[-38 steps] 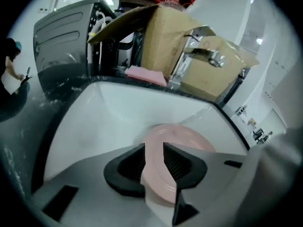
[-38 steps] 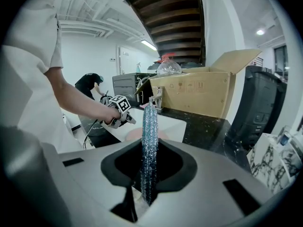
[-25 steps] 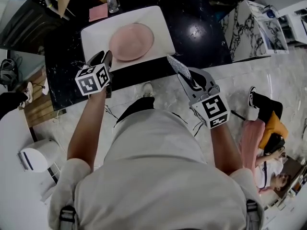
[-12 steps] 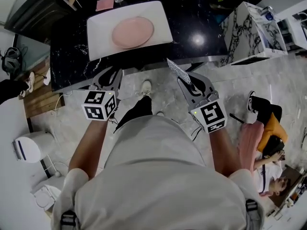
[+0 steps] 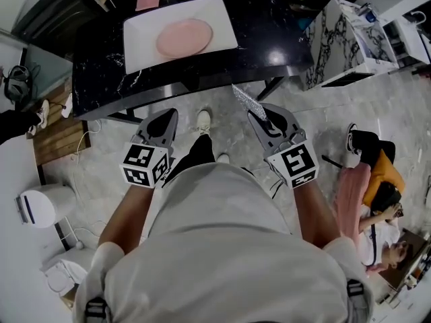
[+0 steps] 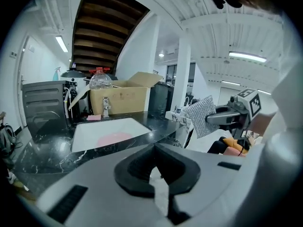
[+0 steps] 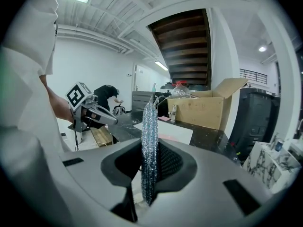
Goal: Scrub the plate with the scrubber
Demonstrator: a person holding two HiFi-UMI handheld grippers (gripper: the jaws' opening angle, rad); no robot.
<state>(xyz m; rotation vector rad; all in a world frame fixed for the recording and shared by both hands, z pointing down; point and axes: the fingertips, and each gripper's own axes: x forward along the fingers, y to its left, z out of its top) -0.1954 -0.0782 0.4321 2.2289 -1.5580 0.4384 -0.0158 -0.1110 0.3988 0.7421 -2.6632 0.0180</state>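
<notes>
Two grippers are hovering short of the bench (image 5: pixel 269 42), the right gripper (image 5: pixel 260 117) clamping the scrubber (image 5: pixel 249 101) ready for the plate (image 5: pixel 184 38), the left gripper (image 5: pixel 164 118) just closed on nothing

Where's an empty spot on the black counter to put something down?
The biggest bare patch is the black counter right of the white tray, up to its right edge. A smaller strip lies left of the tray. It's crowded along the back, by the pink cloth and cardboard box. The pink plate fills the tray's middle.
</notes>
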